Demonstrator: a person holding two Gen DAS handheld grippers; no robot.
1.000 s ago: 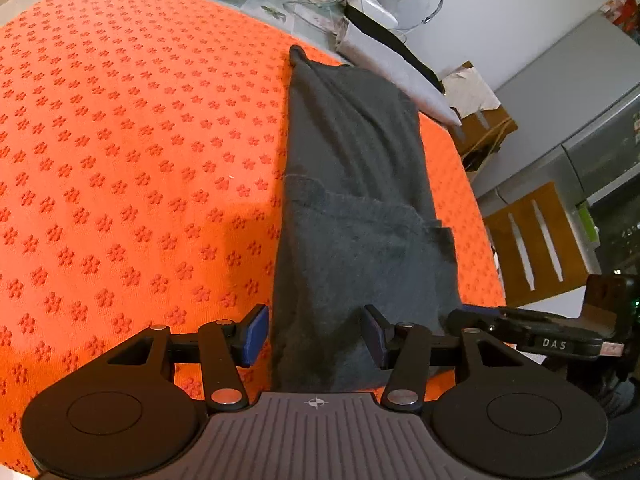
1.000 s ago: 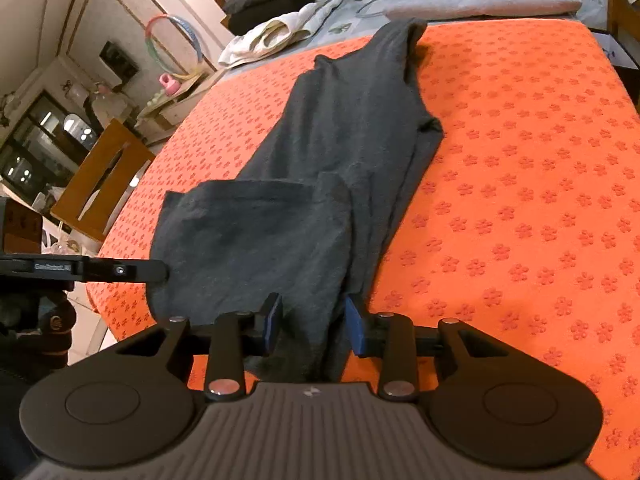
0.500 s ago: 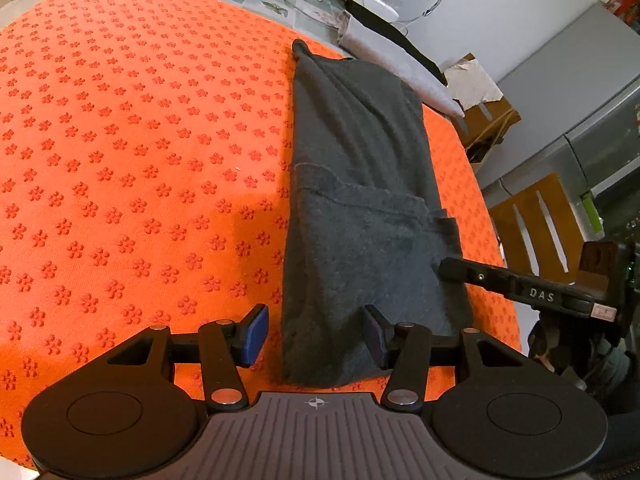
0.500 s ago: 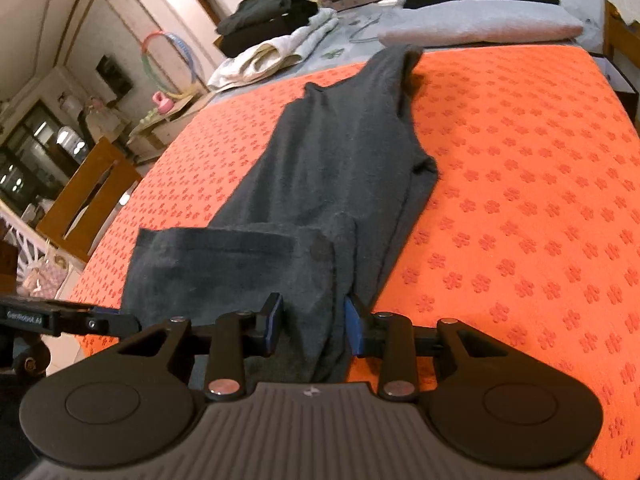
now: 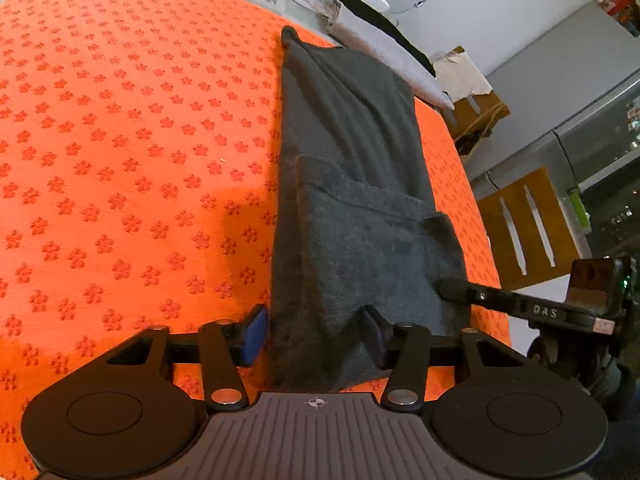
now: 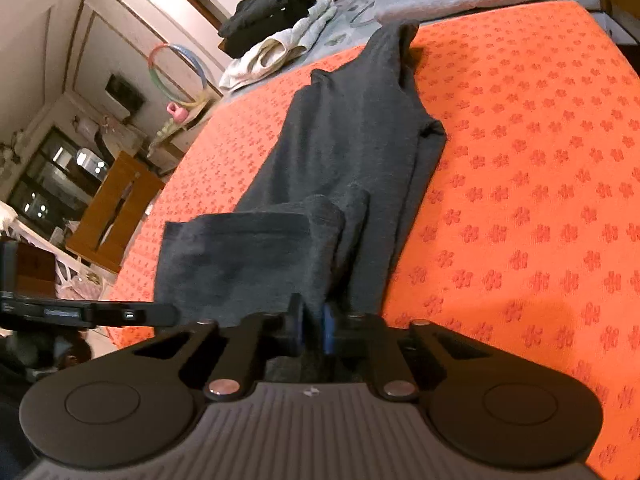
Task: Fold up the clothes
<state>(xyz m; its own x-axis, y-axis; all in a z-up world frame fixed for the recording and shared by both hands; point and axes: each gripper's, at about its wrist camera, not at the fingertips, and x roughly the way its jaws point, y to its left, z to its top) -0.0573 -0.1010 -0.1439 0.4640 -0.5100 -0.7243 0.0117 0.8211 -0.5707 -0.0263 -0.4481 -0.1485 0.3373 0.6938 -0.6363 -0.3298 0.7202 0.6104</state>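
Grey garment point(image 5: 352, 200): one, laid lengthwise down the centre of the frame on the orange flowered cover point(image 5: 120, 140), already folded narrow. Since a second ago, the right hand-held gripper point(image 6: 311, 330) has been closed onto the garment's near hem, where its jaws earlier stood apart. The left hand-held gripper point(image 5: 316, 334) is closing, cloth between its jaws, not yet pinched. Judgement: both near corners are being secured for a lengthwise fold. Hand-held grippers counted: two.

The dark grey garment point(image 5: 352, 208) looks like soft, matt knit cloth. The orange cover point(image 5: 120, 140) is textured fabric with raised flowers. The chair point(image 5: 524, 224) is smooth, varnished wood.
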